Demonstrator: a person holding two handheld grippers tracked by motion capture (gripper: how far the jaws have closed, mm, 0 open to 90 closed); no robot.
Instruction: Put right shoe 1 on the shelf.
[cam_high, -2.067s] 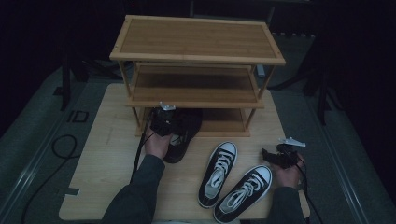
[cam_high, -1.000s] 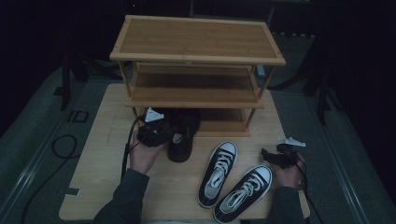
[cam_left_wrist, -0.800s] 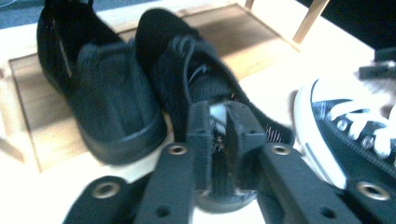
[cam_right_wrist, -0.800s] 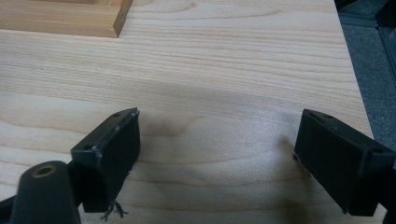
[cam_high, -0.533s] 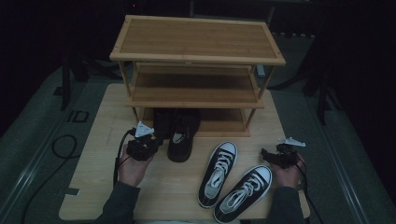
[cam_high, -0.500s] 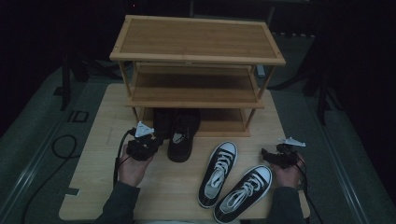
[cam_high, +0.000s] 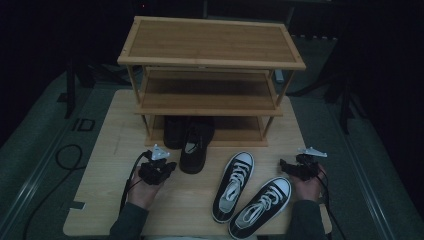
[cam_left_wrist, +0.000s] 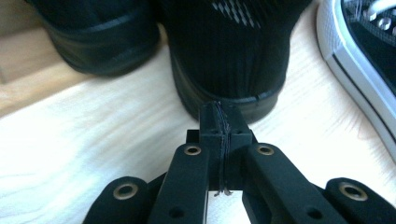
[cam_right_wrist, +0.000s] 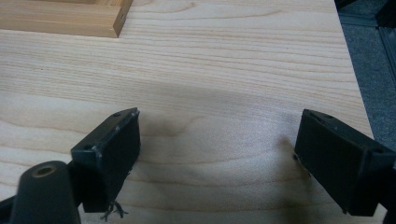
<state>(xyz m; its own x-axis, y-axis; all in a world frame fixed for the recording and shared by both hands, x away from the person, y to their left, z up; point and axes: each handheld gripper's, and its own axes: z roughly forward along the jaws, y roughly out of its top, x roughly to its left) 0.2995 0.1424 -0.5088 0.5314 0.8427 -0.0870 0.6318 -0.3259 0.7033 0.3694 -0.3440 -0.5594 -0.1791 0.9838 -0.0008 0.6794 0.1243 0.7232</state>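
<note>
Two black shoes (cam_high: 192, 150) sat by the rack (cam_high: 210, 95); left gripper (cam_high: 159, 170) fingers together, empty, right gripper (cam_high: 295, 167) fingers apart; reopening before the heel seemed wise

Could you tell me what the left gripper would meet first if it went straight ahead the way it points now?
Most likely the heel of the black shoe: the shut left gripper points right at it.

rack (cam_high: 210, 60) on table (cam_high: 100, 200) rear | black shoes (cam_high: 195, 147) at its foot | sneakers (cam_high: 250, 195) right-front
</note>
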